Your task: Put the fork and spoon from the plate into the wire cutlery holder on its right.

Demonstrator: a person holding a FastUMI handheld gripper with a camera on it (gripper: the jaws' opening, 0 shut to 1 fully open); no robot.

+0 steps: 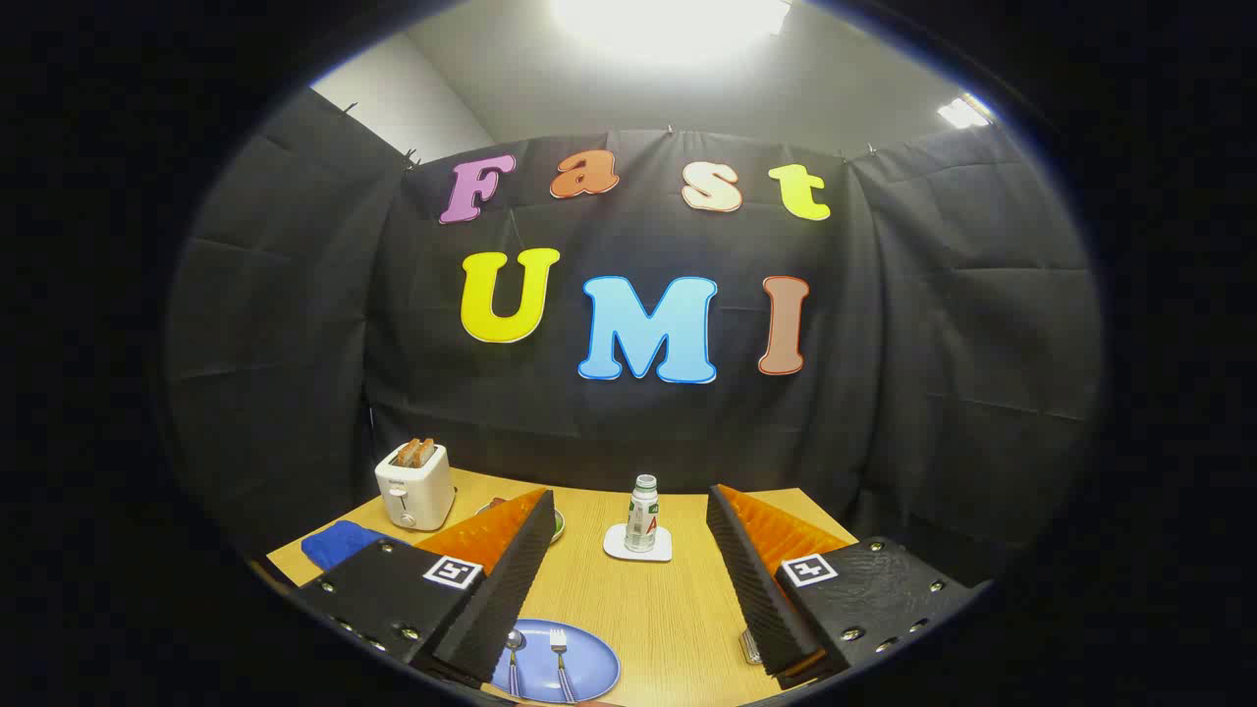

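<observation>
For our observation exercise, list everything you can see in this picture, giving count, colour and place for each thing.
Plate: one, blue, on the table between the fingers.
Spoon: one, silver, on the plate.
Fork: one, silver, beside the spoon.
Wire cutlery holder: one, metal, partly hidden by the right finger.
Bottle: one, white, on a white coaster beyond the fingers.
Toaster: one, white, holding toast.
Cloth: one, blue, near the toaster.
Table: one, wooden.
Gripper: one, open, holding nothing.

Black cloth wall (933, 324) wraps round a light wooden desk (668, 609); pale ceiling (609, 88) above it, with a pretty bright ceiling light (673, 20) glaring down.
</observation>
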